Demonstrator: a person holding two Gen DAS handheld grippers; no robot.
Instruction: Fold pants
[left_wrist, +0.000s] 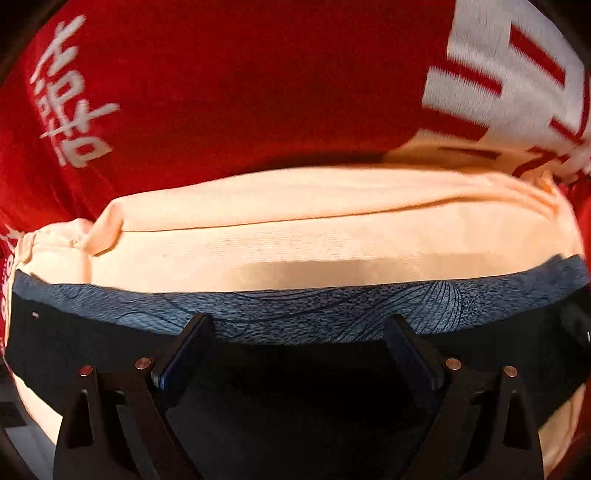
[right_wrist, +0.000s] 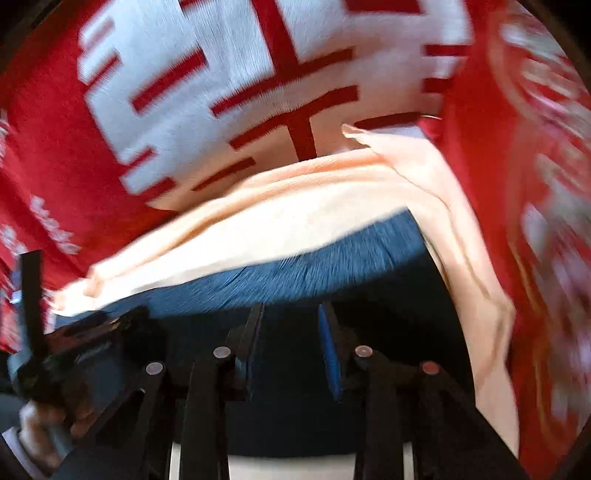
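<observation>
A red cloth (left_wrist: 221, 92) is filling the frame's upper half; peach pants (left_wrist: 295, 240) are lying mid-frame. Left gripper (left_wrist: 299, 332) is gaping wide, right gripper (right_wrist: 291, 317) narrowed, both gripping nothing.

Rt view: red cloth (right_wrist: 517, 184) motion-blurred

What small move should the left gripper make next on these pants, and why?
Probably close the left gripper on the blue-patterned edge: its jaws stand wide open with nothing between them, and the peach pants on the red cloth look only partly folded.
</observation>
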